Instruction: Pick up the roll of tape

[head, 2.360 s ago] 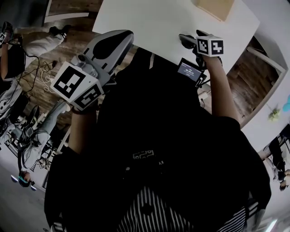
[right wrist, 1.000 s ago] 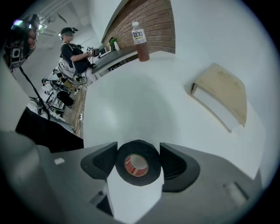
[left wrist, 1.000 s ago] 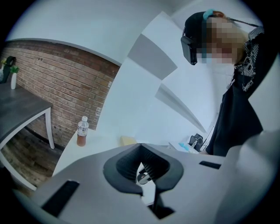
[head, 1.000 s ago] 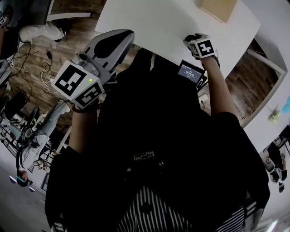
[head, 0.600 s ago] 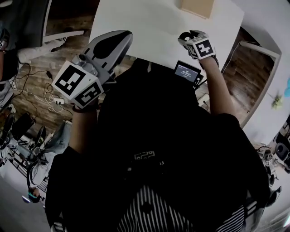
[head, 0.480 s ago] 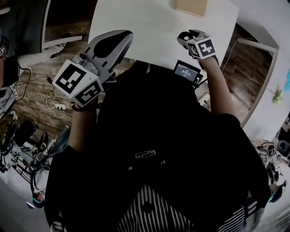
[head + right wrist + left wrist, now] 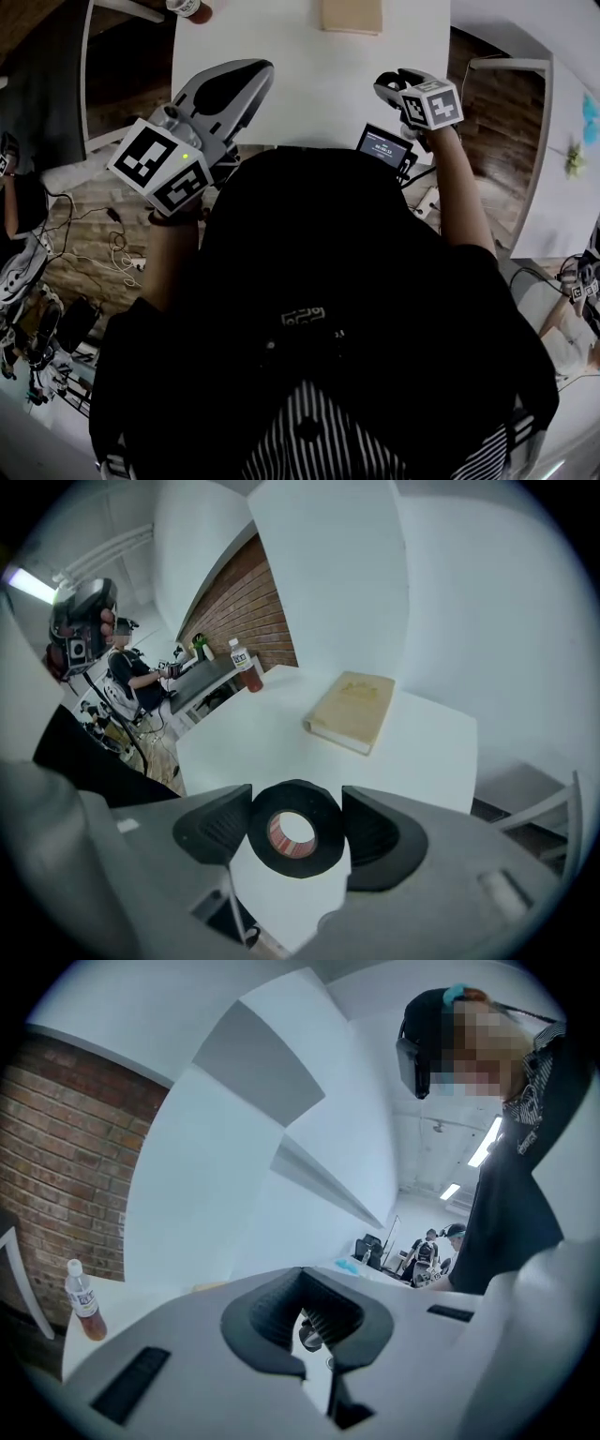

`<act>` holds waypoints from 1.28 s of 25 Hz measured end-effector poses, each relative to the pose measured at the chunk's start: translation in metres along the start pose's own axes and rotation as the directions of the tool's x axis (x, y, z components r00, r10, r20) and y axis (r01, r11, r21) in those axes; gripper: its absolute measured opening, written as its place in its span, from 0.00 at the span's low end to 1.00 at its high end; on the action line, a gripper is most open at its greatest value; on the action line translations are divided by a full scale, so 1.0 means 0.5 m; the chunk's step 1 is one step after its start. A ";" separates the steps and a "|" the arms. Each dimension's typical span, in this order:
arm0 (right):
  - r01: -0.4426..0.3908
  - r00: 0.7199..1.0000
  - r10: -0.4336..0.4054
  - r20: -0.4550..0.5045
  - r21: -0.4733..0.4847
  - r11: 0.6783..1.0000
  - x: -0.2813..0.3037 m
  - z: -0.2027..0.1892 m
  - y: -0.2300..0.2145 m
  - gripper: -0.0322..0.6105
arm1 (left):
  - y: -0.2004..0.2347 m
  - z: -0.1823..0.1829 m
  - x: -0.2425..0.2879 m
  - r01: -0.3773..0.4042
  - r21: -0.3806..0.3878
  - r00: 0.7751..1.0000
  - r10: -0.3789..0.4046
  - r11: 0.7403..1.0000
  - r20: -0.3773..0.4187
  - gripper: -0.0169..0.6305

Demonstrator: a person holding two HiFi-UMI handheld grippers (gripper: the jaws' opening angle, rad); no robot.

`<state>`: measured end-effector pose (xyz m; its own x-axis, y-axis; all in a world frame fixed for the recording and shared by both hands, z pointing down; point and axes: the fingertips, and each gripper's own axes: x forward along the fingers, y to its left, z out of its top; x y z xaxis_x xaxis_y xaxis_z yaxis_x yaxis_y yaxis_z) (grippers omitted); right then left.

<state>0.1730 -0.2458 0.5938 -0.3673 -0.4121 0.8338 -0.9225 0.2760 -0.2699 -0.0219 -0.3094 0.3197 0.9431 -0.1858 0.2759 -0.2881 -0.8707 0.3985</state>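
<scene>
The roll of black tape (image 7: pixel 323 844) with a reddish core sits between the two dark pads of my right gripper (image 7: pixel 295 829), which is shut on it and holds it above the white table (image 7: pixel 281 738). In the head view the right gripper (image 7: pixel 392 84) hangs over the table's near edge, and the roll is mostly hidden behind its marker cube. My left gripper (image 7: pixel 246 82) is off to the left by the table's near edge, jaws together with nothing in them. In the left gripper view the left gripper (image 7: pixel 314 1321) points nearly level toward a white wall.
A tan book (image 7: pixel 349 712) lies flat on the table's far side, book (image 7: pixel 352 14) at the top in the head view. A drink bottle (image 7: pixel 246 667) stands at the far left corner. A small screen (image 7: pixel 380 148) is on my chest. People sit at desks beyond.
The right gripper has lifted from the table with the tape roll in it. The left gripper has shifted slightly. The view has swung, so the table sits squarer and the bottle shows.
</scene>
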 end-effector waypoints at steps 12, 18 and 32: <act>-0.270 0.899 0.183 0.397 0.174 0.947 -0.174 0.160 0.164 0.51 | 0.014 0.025 0.034 0.128 0.035 0.992 -0.127 0.991 -0.012 0.04; -0.366 0.783 0.261 0.565 0.080 0.927 -0.286 0.272 0.250 0.51 | 0.004 0.027 0.048 0.142 0.046 0.990 -0.142 0.989 -0.003 0.04; -0.387 0.729 0.312 0.609 -0.009 0.922 -0.341 0.331 0.304 0.51 | 0.004 0.036 0.029 0.139 0.056 0.990 -0.141 0.989 0.029 0.04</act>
<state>0.0758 -0.2775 0.3311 -0.6276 -0.7436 0.2304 -0.7075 0.4213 -0.5674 -0.0058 -0.3219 0.3088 0.9787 -0.0743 0.1913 -0.1443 -0.9121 0.3839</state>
